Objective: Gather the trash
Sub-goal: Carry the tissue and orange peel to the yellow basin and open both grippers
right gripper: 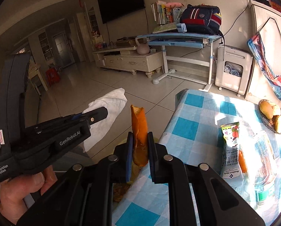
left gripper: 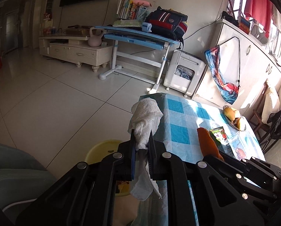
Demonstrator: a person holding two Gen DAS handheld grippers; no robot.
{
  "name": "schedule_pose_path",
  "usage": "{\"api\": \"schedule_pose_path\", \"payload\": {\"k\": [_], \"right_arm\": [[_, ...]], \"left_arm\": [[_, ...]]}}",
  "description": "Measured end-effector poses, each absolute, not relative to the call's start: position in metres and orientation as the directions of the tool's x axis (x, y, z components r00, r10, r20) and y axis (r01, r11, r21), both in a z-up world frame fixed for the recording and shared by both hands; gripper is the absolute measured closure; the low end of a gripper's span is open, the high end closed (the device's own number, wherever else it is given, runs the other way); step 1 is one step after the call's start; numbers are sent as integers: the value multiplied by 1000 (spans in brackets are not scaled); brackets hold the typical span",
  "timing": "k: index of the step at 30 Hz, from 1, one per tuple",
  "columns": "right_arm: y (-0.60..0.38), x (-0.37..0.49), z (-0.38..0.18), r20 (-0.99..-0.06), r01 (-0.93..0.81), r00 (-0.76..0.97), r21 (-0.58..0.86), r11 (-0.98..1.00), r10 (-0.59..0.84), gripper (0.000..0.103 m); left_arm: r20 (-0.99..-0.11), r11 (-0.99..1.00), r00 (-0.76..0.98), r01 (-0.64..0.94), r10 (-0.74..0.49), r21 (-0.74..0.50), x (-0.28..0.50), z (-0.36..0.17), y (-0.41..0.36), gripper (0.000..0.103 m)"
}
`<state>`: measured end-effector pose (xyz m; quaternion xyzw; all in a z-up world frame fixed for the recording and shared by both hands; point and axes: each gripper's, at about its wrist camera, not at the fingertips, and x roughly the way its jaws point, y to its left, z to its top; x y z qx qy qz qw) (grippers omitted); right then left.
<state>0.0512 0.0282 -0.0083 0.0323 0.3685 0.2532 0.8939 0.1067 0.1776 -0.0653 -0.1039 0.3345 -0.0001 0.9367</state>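
Observation:
My left gripper (left gripper: 142, 139) is shut on a crumpled white paper towel (left gripper: 146, 118) and holds it over the left edge of the blue-checked table (left gripper: 180, 116), above a yellow bin (left gripper: 102, 148). My right gripper (right gripper: 139, 141) is shut on a strip of orange peel (right gripper: 139, 130) held upright beside the table edge. The right wrist view shows the left gripper (right gripper: 95, 115) with the towel (right gripper: 106, 113) at the left. The peel (left gripper: 206, 141) shows at right in the left wrist view.
On the table lie a snack wrapper (right gripper: 231, 146), a clear plastic bottle (right gripper: 263, 162), a small orange piece (right gripper: 242, 161) and a basket of mangoes (right gripper: 271, 114). A blue desk (right gripper: 178, 37), white appliance (right gripper: 233, 69) and TV cabinet (right gripper: 129, 60) stand beyond the tiled floor.

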Motion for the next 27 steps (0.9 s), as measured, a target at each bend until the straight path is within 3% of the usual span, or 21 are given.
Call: {"api": "schedule_pose_path", "payload": {"k": [17, 19, 27], "right_arm": [[60, 84, -17, -648, -464, 517, 337, 819, 560, 87], [62, 85, -20, -655, -458, 506, 347, 818, 561, 87], [62, 88, -24, -670, -440, 499, 351, 826, 551, 87]], "left_arm": [[-737, 975, 674, -118, -62, -190, 145, -84, 223, 93], [-754, 961, 651, -145, -85, -234, 148, -96, 233, 93], [-746, 948, 655, -148, -119, -281, 152, -105, 235, 93]]}}
